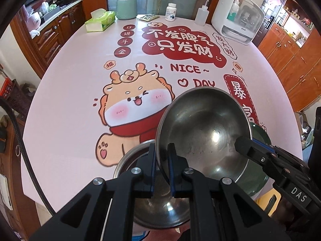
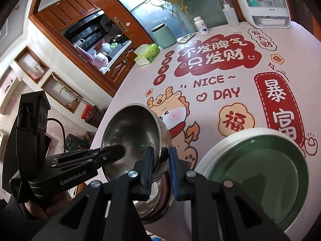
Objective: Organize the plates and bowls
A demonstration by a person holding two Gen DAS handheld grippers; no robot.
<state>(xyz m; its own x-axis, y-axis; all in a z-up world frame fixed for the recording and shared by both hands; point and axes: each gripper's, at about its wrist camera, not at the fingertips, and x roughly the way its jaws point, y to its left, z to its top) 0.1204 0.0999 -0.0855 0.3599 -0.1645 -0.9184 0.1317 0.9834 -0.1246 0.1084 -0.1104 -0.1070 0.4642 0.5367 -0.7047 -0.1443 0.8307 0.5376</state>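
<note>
A steel bowl [image 1: 202, 128] is held tilted in the air above a second steel bowl [image 1: 160, 206] that sits on the table near its front edge. My left gripper [image 1: 161, 160] is shut on the raised bowl's left rim. My right gripper [image 2: 161, 160] is shut on the same bowl's [image 2: 136, 132] opposite rim and shows in the left wrist view [image 1: 246, 146]. The left gripper also shows in the right wrist view [image 2: 118, 150]. The lower bowl [image 2: 158, 200] sits under the raised one. A green plate with a white rim [image 2: 258, 172] lies to the right, also in the left wrist view [image 1: 258, 180].
The pink printed tablecloth [image 1: 80, 104] covers the table. At the far edge stand a tissue box [image 1: 100, 20], a green canister [image 1: 126, 7], a pill bottle [image 1: 171, 12], a squeeze bottle [image 1: 201, 14] and a white appliance [image 1: 236, 16]. Wooden cabinets flank the table.
</note>
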